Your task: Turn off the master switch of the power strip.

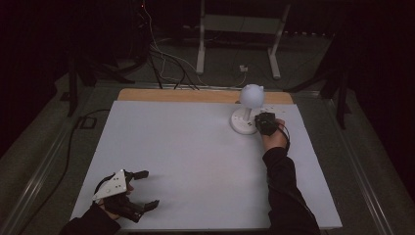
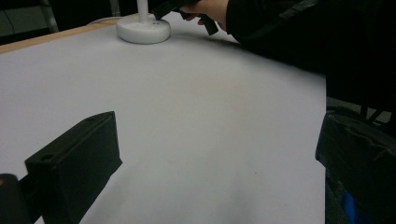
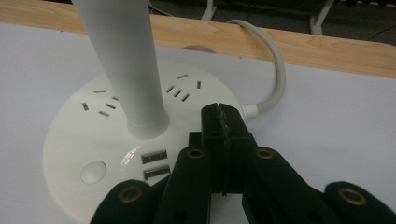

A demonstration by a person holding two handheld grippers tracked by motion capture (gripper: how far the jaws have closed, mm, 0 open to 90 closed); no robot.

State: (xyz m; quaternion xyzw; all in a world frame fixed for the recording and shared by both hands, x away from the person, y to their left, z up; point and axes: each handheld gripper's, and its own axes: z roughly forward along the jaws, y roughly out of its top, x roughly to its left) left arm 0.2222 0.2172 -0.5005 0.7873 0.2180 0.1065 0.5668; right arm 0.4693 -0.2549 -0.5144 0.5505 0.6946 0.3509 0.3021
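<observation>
My left gripper [image 1: 143,190] rests near the table's [image 1: 195,156] front edge, its matte black jaws spread wide over smooth white board. Farther off, my right gripper [image 3: 223,122] is pressed fully together, empty, tips at the lamp base [image 3: 93,144] — a glossy white disc with sockets, USB ports and a round stem [image 3: 123,60] — by the far wooden edge.

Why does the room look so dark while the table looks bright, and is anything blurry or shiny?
High view: the white table is lit, the surroundings fall into near black, and the picture is soft. Left gripper view: the near jaws are blurred, and the lamp base is soft too. Right gripper view: sharp, with a small glare patch on the lamp base beside its pole.
</observation>
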